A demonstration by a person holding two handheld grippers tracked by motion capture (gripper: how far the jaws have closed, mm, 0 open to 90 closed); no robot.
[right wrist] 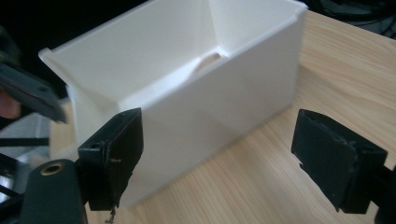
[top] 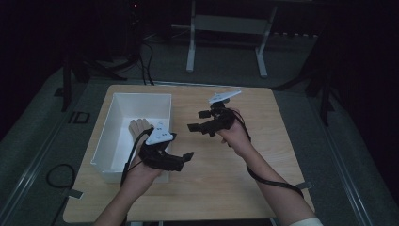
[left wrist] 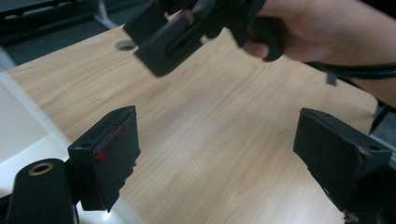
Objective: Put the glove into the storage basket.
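A pale rounded thing (top: 138,126) inside the white bin (top: 123,99) is partly hidden behind the left gripper (top: 181,159) and too dim to identify. In the left gripper view, the right gripper (left wrist: 161,42) is blurred and cut off by the top edge. The room beyond the table (top: 263,155) is too dark to make out.

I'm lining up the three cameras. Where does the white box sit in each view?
High view: white box at table's left side, beside the left gripper.
Left gripper view: a white strip of it at the lower left edge.
Right gripper view: upper centre-left, beyond the open jaws.
Shared landmark: the wooden table.
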